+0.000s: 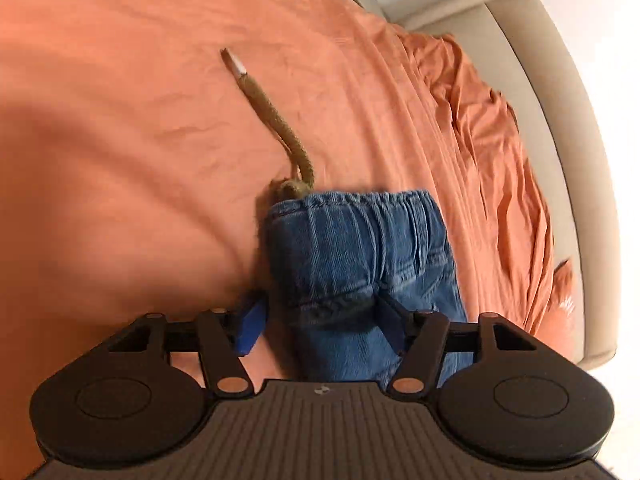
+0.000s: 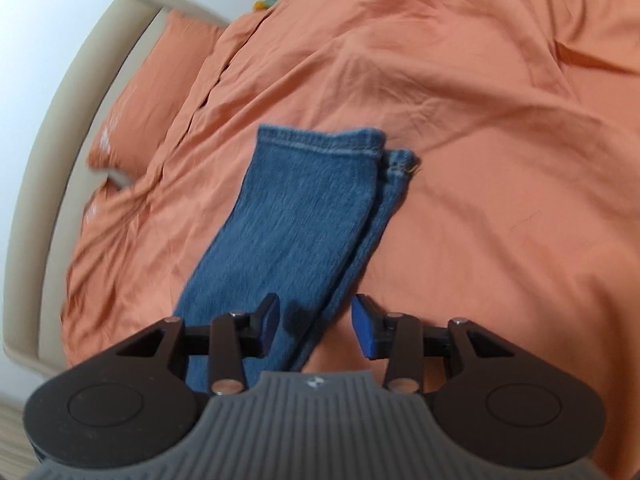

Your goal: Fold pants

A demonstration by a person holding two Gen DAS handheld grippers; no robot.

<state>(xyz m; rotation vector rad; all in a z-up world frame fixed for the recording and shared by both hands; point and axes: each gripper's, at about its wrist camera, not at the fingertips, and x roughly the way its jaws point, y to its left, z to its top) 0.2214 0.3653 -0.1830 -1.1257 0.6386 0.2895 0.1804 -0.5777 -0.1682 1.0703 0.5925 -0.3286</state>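
Observation:
Blue denim pants lie on an orange bed cover, folded lengthwise with one leg on the other. The left wrist view shows the waistband end (image 1: 360, 248) with a tan drawstring (image 1: 276, 120) trailing away from it. My left gripper (image 1: 320, 316) is open and straddles the seat of the pants, its blue pads (image 1: 250, 328) on either side. The right wrist view shows the two stacked leg hems (image 2: 320, 184). My right gripper (image 2: 314, 328) is open over the legs' right edge, one pad on denim, the other over the cover.
The orange cover (image 2: 480, 120) spreads all around the pants. An orange pillow (image 2: 160, 88) lies by the beige padded bed frame (image 2: 60, 112). In the left wrist view the frame (image 1: 568, 140) runs along the right, past bunched cover folds.

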